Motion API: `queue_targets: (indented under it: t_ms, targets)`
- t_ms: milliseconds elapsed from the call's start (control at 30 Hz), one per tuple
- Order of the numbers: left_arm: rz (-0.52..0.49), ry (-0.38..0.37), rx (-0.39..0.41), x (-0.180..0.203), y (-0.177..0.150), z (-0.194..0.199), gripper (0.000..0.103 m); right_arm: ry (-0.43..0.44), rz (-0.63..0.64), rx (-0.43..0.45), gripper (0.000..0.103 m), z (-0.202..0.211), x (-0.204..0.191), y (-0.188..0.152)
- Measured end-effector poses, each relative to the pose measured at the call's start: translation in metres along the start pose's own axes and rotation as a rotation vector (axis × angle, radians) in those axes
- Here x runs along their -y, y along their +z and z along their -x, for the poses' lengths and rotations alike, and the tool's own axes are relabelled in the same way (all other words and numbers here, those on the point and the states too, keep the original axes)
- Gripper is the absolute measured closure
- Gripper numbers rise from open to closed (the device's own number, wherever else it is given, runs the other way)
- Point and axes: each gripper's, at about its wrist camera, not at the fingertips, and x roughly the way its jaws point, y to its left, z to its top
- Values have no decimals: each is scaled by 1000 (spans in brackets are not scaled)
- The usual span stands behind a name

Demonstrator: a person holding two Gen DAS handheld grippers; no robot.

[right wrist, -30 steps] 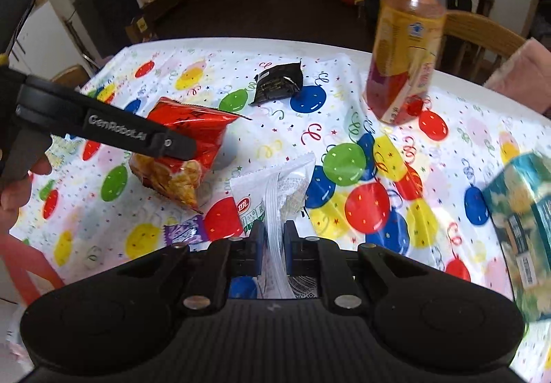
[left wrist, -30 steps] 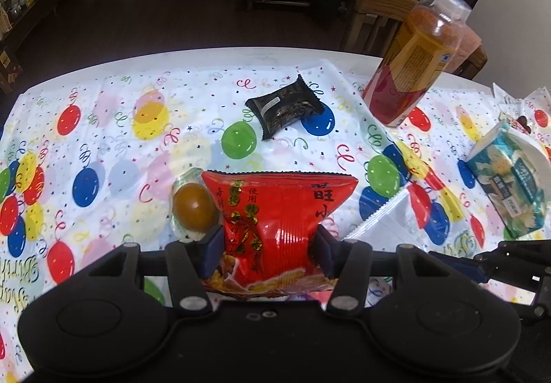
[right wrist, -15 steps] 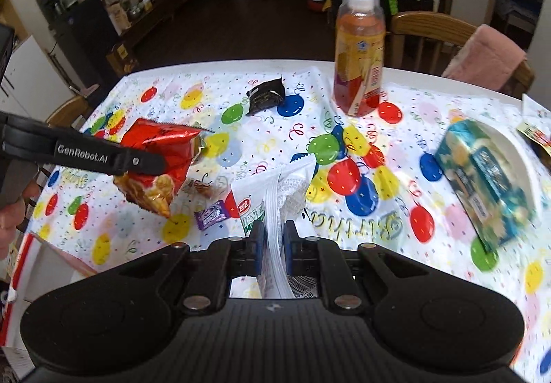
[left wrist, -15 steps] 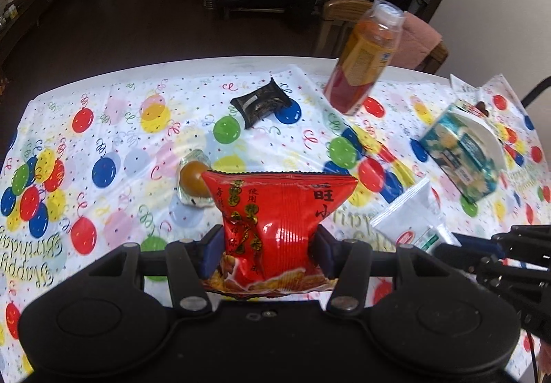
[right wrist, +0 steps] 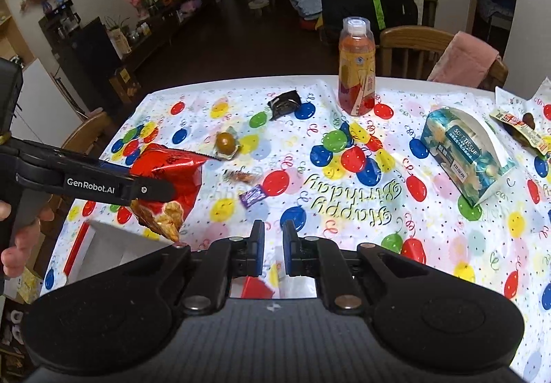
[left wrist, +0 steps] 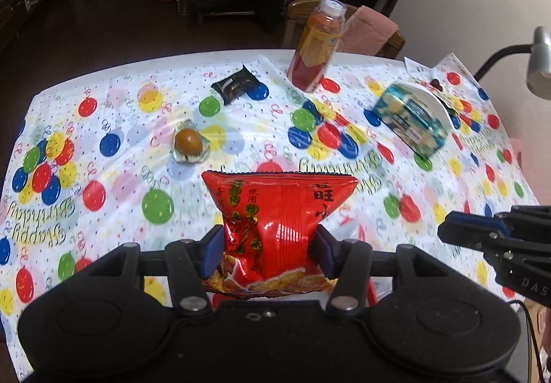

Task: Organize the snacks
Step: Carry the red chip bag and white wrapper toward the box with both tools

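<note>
The red snack bag point(left wrist: 280, 221) sat squeezed between the two fingers of the left claw point(left wrist: 268, 250), held up in the air above the near edge of the bench point(right wrist: 241, 86). From the right claw's camera, the same bag point(right wrist: 168, 176) hung over a white box point(right wrist: 113, 248) at the near left corner. The right claw point(right wrist: 273, 247) held nothing, and its fingers stood a little apart. A white packet point(right wrist: 292, 285) lay just under it.

On the balloon cloth point(left wrist: 120, 114), a brown egg in a clear wrap point(left wrist: 188, 142) lay past the bag. A black packet point(left wrist: 237, 85) lay farther back. A juice bottle point(right wrist: 356, 68) stood upright near the far edge. A tissue pack point(right wrist: 465, 155) lay toward the right edge. A small purple candy point(right wrist: 253, 195) lay near the middle of the cloth.
</note>
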Motion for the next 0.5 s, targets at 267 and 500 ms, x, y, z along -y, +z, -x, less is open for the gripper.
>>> queue_targets:
  t_ms: [267, 500]
  targets:
    - [-28, -1, -13, -7, -31, 14, 50, -14, -43, -65, 92, -17, 12, -31]
    - [-1, 10, -29, -20, -44, 13, 50, 46, -85, -108, 91, -49, 30, -49]
